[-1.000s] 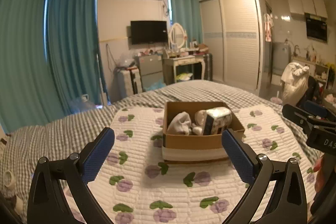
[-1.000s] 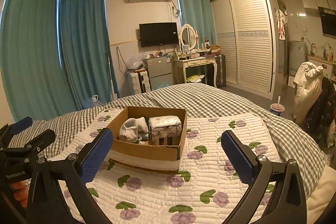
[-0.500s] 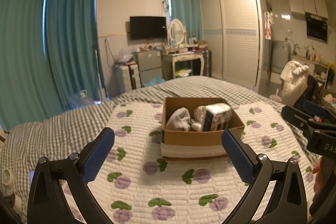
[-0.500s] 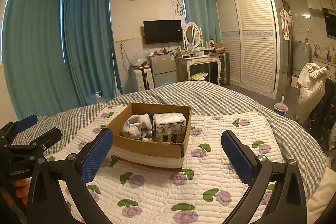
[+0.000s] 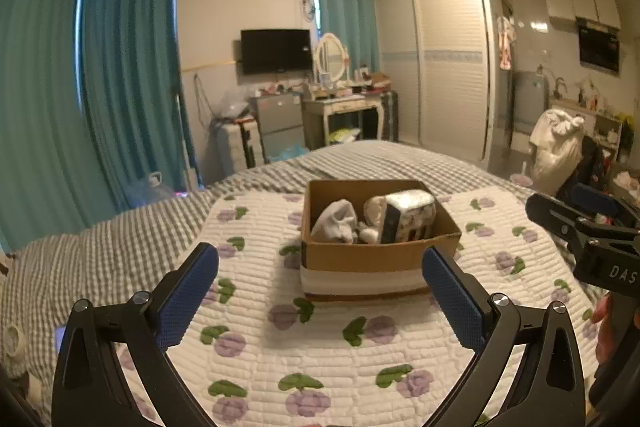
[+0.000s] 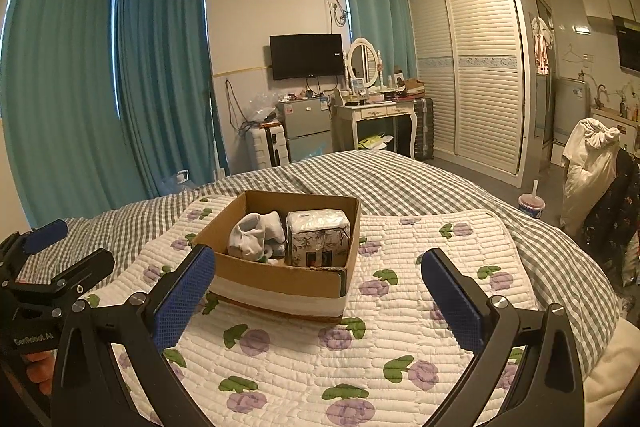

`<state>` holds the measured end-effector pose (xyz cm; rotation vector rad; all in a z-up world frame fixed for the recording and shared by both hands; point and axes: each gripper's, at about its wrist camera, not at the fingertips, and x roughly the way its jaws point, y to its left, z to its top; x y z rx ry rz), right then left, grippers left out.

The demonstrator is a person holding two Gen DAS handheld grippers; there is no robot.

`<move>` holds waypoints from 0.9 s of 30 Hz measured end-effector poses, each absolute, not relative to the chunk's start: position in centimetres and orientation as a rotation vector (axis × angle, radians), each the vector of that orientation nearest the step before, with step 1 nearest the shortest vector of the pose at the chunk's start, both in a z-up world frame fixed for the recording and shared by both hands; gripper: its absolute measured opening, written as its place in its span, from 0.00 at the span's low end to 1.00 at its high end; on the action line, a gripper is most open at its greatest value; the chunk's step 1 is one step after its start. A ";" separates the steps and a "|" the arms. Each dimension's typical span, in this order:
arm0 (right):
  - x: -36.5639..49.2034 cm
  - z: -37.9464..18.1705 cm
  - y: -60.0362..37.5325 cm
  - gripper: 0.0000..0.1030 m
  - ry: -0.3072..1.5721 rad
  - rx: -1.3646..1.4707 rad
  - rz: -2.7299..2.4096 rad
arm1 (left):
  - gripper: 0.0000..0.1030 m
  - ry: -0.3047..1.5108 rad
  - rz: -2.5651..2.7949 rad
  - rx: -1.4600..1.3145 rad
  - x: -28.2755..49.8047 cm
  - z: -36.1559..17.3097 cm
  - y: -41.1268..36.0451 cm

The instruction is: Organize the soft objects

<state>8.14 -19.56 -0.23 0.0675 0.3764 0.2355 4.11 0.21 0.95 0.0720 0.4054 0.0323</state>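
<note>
A brown cardboard box [image 5: 376, 257] [image 6: 276, 279] with a white band around its base sits on a white quilted mat with purple flowers [image 5: 304, 355] [image 6: 392, 331] on the bed. Inside lie white socks [image 5: 336, 223] [image 6: 254, 239] and a wrapped tissue pack [image 5: 408, 215] [image 6: 318, 239]. My left gripper [image 5: 320, 287] is open and empty, held back from the box's near side. My right gripper [image 6: 318, 287] is open and empty, in front of the box. Each gripper shows at the edge of the other's view.
The bed has a grey checked cover [image 6: 400, 179]. Teal curtains [image 6: 80, 87] hang at the left. A TV [image 6: 306, 57], a dressing table [image 6: 376, 115] and a white wardrobe [image 6: 476, 67] stand at the far wall. A chair with clothes [image 6: 592, 163] is at the right.
Both grippers have drawn slightly back and up from the box; the box looks a little lower and farther in both views. Jaws stay open and empty.
</note>
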 end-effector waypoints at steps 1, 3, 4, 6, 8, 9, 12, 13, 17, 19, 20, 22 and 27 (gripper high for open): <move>8.2 -0.3 -19.6 1.00 0.377 0.068 0.236 | 1.00 0.407 0.031 0.075 4.1 0.9 0.2; 8.2 -0.3 -19.5 1.00 0.376 0.068 0.234 | 1.00 0.410 0.030 0.079 4.1 0.9 0.1; 8.2 -0.3 -19.5 1.00 0.378 0.066 0.236 | 1.00 0.411 0.031 0.080 4.2 0.9 0.2; 8.1 -0.4 -19.5 1.00 0.378 0.064 0.232 | 1.00 0.413 0.031 0.078 4.2 0.9 0.3; 8.1 -0.5 -19.4 1.00 0.380 0.065 0.233 | 1.00 0.416 0.029 0.073 4.2 0.9 0.5; 8.1 -0.5 -19.4 1.00 0.381 0.064 0.233 | 1.00 0.418 0.029 0.070 4.2 0.9 0.5; 8.1 -0.5 -19.3 1.00 0.383 0.062 0.233 | 1.00 0.420 0.029 0.067 4.2 0.8 0.7; 8.1 -0.5 -19.3 1.00 0.382 0.063 0.232 | 1.00 0.421 0.030 0.067 4.2 0.8 0.8; 8.1 -0.5 -19.2 1.00 0.384 0.062 0.233 | 1.00 0.423 0.031 0.066 4.2 0.8 0.8; 8.1 -0.6 -19.2 1.00 0.384 0.062 0.233 | 1.00 0.425 0.030 0.065 4.2 0.7 0.7; 8.1 -0.6 -19.2 1.00 0.385 0.062 0.233 | 1.00 0.428 0.031 0.066 4.3 0.7 0.7; 8.1 -0.6 -19.1 1.00 0.386 0.061 0.234 | 1.00 0.431 0.031 0.069 4.3 0.6 0.6; 8.1 -0.6 -19.1 1.00 0.387 0.063 0.235 | 1.00 0.430 0.030 0.069 4.3 0.5 0.6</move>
